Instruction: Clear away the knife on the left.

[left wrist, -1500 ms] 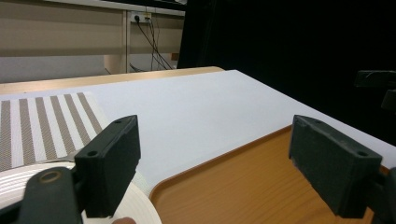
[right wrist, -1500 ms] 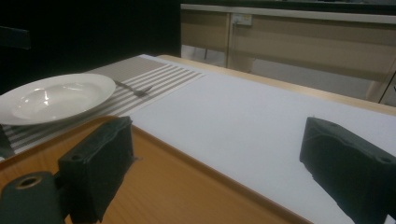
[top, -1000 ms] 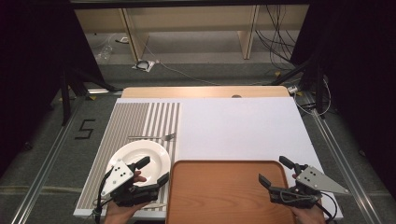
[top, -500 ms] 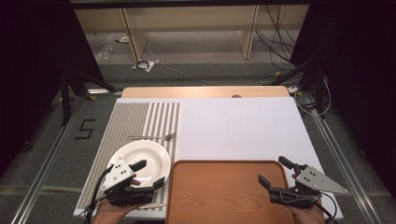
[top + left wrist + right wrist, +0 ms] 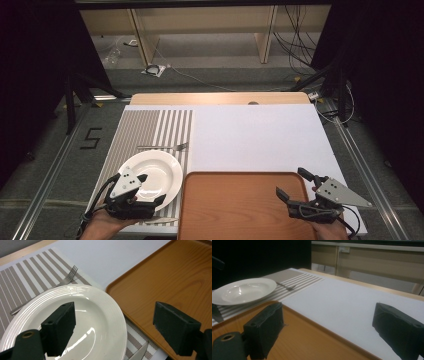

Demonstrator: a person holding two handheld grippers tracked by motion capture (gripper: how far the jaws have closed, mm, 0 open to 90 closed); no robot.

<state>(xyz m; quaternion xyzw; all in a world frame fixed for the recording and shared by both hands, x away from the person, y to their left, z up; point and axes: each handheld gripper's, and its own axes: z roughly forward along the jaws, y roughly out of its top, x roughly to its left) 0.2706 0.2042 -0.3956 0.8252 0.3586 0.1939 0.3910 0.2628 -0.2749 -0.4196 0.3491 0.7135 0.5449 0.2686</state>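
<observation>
Round white ceramic plate [image 5: 151, 175] on a grey-striped placemat [image 5: 150, 131], both grippers empty.

The plate lies at the mat's near right corner, just beside a brown wooden tray [image 5: 245, 205]; a silver metal fork [image 5: 162, 146] lies on the mat just beyond it, and a knife tip [image 5: 138, 353] shows near its front edge. The left gripper [image 5: 150, 192] hovers over the plate's near rim, jaws wide apart, gripping nothing. The right gripper [image 5: 292, 186], equally wide and empty, sits over the tray's right end.

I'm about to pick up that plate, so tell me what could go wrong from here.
The left tool is open over the white plate's near rim; its glossy rim could slip from the jaws. The plate sits close to the tray edge and may knock it. A knife lies just beside the plate and could get dragged.
</observation>
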